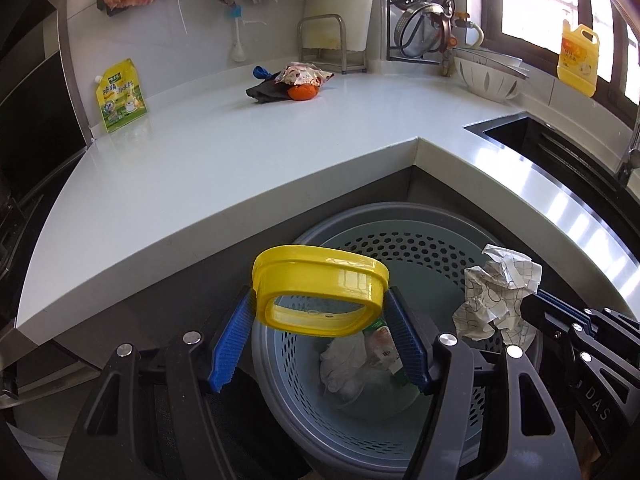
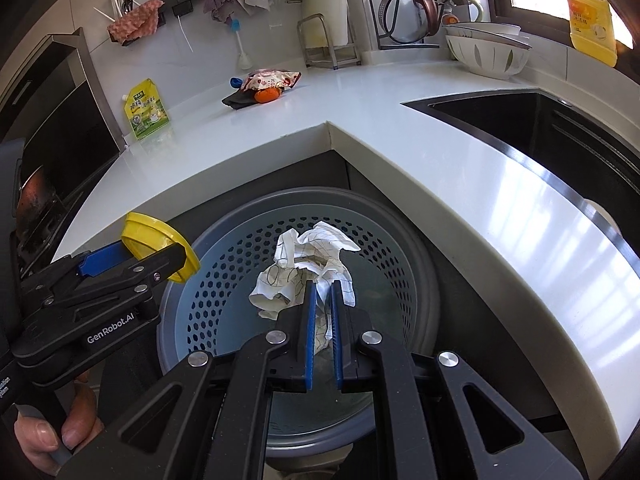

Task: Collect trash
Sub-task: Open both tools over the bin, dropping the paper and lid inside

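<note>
Honestly, with the left gripper [image 1: 320,320] clamped on a yellow lid [image 1: 320,292] and the right gripper [image 2: 322,300] pinched shut on crumpled paper [image 2: 308,268], both just above the bin [image 2: 420,280], the lid sits near the rim, so letting go early could bounce it onto the floor.

Two wrist fisheyes angled down, close over the bin [image 1: 400,232], both sharing countertop [image 2: 360,92] corner
</note>
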Demonstrator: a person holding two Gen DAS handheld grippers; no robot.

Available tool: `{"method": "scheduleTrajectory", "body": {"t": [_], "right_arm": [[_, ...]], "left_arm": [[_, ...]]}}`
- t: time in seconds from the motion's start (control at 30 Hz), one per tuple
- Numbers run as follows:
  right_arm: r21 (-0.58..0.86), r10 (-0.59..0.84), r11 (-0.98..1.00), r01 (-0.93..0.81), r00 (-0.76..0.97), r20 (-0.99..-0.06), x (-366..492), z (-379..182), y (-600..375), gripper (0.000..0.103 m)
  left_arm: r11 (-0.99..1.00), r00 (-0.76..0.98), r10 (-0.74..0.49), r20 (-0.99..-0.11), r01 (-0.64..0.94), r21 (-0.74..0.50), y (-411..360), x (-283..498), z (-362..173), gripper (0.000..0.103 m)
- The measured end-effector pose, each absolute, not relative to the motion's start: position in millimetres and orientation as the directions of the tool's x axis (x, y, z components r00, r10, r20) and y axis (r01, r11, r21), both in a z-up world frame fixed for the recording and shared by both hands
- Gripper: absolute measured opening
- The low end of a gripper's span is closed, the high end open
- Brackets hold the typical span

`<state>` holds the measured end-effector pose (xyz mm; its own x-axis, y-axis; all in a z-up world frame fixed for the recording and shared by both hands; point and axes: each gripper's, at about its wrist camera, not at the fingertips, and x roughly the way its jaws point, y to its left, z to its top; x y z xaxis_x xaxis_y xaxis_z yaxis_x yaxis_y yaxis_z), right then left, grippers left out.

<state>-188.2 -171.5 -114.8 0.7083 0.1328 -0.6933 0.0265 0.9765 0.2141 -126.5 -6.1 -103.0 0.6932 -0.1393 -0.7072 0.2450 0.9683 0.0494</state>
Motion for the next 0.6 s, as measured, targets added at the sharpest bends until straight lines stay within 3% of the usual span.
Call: {"method": "scheduleTrajectory", "body": {"t": [0.6], "right_arm": [[0.228,0.174,0.974,-0.01,0.677,-0.715,-181,-135,-171,0.007]], "left_arm": [[0.964,0.632,-0.149,-0.761,0.266,0.031,-14,-115,-126,0.065]]}}
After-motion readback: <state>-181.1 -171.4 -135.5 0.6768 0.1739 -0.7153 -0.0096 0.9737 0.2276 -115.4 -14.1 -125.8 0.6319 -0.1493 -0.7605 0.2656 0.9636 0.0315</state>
